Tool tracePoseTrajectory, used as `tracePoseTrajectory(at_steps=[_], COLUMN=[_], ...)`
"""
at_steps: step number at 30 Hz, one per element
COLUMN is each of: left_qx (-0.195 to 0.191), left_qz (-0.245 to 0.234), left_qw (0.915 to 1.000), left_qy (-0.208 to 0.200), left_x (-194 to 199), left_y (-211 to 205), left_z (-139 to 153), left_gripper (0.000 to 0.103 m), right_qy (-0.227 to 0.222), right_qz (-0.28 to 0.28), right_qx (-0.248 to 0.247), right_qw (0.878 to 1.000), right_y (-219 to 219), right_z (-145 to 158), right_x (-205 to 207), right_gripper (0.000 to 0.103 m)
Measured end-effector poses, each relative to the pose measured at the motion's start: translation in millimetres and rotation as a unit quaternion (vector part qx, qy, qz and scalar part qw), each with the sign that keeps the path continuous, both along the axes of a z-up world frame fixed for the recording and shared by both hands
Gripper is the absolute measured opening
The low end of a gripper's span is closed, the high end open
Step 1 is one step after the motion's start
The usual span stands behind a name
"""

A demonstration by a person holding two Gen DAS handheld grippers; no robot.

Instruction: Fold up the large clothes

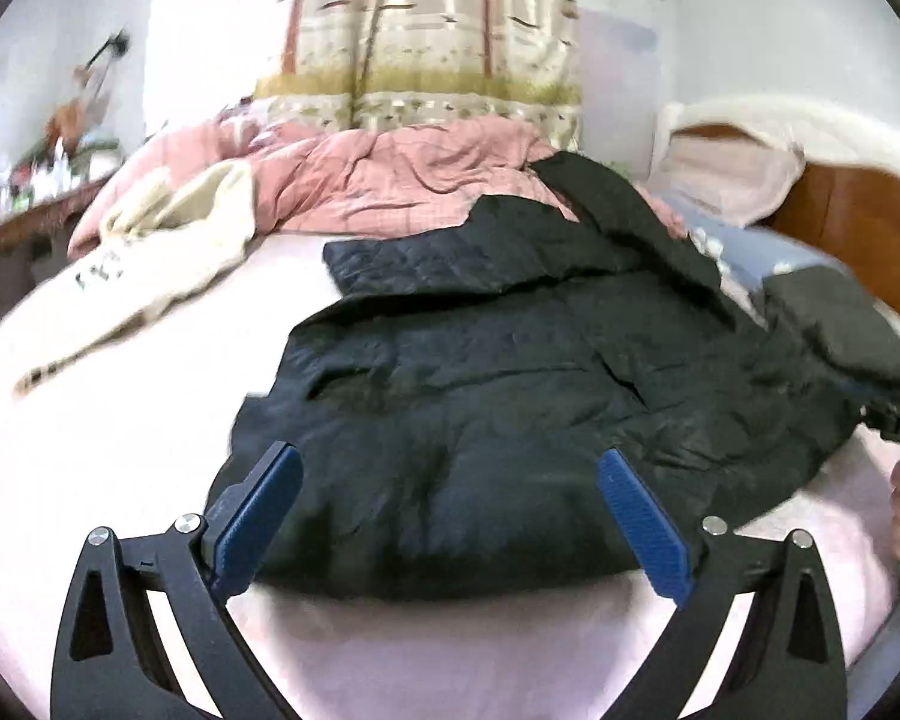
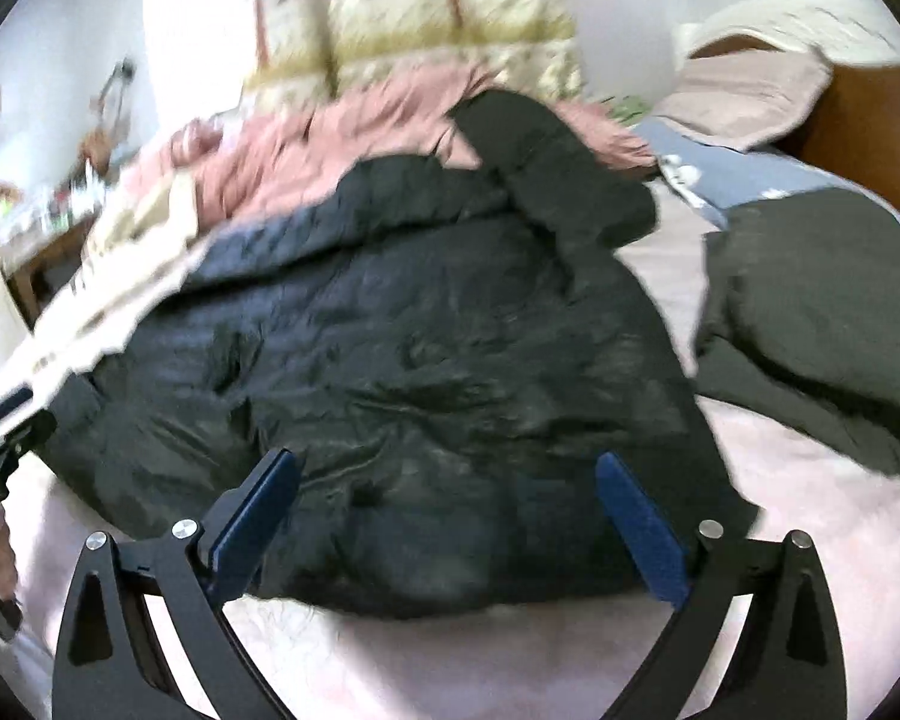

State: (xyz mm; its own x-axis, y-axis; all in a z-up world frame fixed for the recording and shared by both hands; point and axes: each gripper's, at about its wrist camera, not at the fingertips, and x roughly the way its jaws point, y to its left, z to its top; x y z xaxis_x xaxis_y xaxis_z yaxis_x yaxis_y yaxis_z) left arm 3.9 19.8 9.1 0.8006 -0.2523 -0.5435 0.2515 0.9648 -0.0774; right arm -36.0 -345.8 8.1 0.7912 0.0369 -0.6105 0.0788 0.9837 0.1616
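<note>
A large dark puffy jacket lies spread across the pale pink bed sheet, one sleeve reaching up onto the pink quilt. My left gripper hovers wide open over the jacket's near hem, nothing between its blue pads. The same jacket fills the right wrist view. There my right gripper is also wide open above the near hem, empty. The right gripper's body shows at the far right edge of the left wrist view; the left one shows at the left edge of the right wrist view.
A crumpled pink quilt and a cream garment lie at the back of the bed. A second dark garment sits at the right, near a blue pillow and the wooden headboard. A cluttered table stands left.
</note>
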Motion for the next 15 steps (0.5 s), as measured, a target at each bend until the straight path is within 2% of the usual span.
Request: tracePoseTrajectory(at_steps=[3,7,10,12,15], left_qx=[0.046,0.084,0.124,0.142,0.179], left_qz=[0.018,-0.039,-0.057,-0.041,-0.011], left_qw=[0.9987,0.9956,0.99,0.9872,0.9809], left_qy=[-0.01,0.003,0.035,0.059,0.075], left_x=[-8,-16,-10,-2,9], left_y=[7,-6,-20,-23,-23], left_z=[-3,-14,-31,-44,-60], left_gripper=[0.099,0.098,0.088,0.086,0.085], right_qy=[-0.006,0.019,0.046,0.072,0.11], right_qz=[0.023,0.047,0.068,0.049,-0.008], right_qx=[-0.015,-0.093,-0.127,-0.174,-0.211], right_qw=[1.0,0.994,0.989,0.981,0.971], right_y=[1,23,39,46,42], right_z=[-1,-12,-22,-31,-42], right_x=[-25,-34,-30,-18,3], right_gripper=[0.1,0.1,0.099,0.098,0.098])
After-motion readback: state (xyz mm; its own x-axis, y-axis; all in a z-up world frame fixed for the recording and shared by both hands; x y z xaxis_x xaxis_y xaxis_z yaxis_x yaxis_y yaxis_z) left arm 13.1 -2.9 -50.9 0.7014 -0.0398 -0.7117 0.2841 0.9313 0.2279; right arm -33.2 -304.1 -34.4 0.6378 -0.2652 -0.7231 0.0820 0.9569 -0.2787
